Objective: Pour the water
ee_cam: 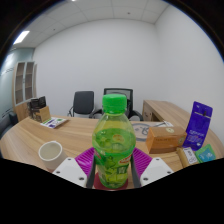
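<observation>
Gripper (113,172) fingers clench an upright green-capped bottle (114,145) between their pink pads, above a wooden table (25,143); a white cup (50,151) stands nearby, left of it.

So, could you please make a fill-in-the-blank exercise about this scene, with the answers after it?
1. The bottle between the tongs has a cap of ____ colour.
2. The white cup on the wooden table stands ____ with its mouth up.
3. Behind the table stand two black ____.
4. The tall bag beside the cardboard box is ____.

Missing words: green; upright; chairs; purple
</observation>
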Demonstrator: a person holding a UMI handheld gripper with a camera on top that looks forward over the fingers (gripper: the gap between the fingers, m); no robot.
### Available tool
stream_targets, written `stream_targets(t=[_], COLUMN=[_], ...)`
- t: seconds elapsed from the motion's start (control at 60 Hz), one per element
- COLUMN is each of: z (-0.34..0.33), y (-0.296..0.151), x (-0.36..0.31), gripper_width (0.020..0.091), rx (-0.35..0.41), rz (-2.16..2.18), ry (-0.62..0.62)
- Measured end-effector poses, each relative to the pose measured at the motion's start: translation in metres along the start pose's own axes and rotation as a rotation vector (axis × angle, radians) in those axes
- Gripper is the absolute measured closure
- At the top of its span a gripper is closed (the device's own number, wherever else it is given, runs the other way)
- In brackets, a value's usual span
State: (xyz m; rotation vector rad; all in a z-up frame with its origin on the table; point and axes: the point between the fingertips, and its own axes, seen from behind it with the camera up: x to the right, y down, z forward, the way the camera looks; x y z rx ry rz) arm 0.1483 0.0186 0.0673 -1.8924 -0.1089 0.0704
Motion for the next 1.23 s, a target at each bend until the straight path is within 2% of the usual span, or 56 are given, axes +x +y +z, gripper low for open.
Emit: stream_targets(t=[0.033,0.117,0.167,0.367,0.65,0.933,1.233], z=[-0.001,-0.013,-0.026,-0.112,-0.209,-0.25,-0.258], y=[0.003,0.012,0.015,0.023,-0.007,-0.052,-0.063], x=[-0.001,-0.003,-0.001,-0.031,-0.102,-0.142,-0.144], gripper_width=[0.0529,0.0364,0.0305,0.031,0.0299,0.0293,0.0291], rx=[-0.017,-0.073,-0.087,-0.162,-0.206,-0.15,-0.143], rz=[0.004,0.028,0.044,0.077,0.145,0.107,0.087], ry=[-0.002,-0.003,0.019,0.095,0.168,0.156,0.194])
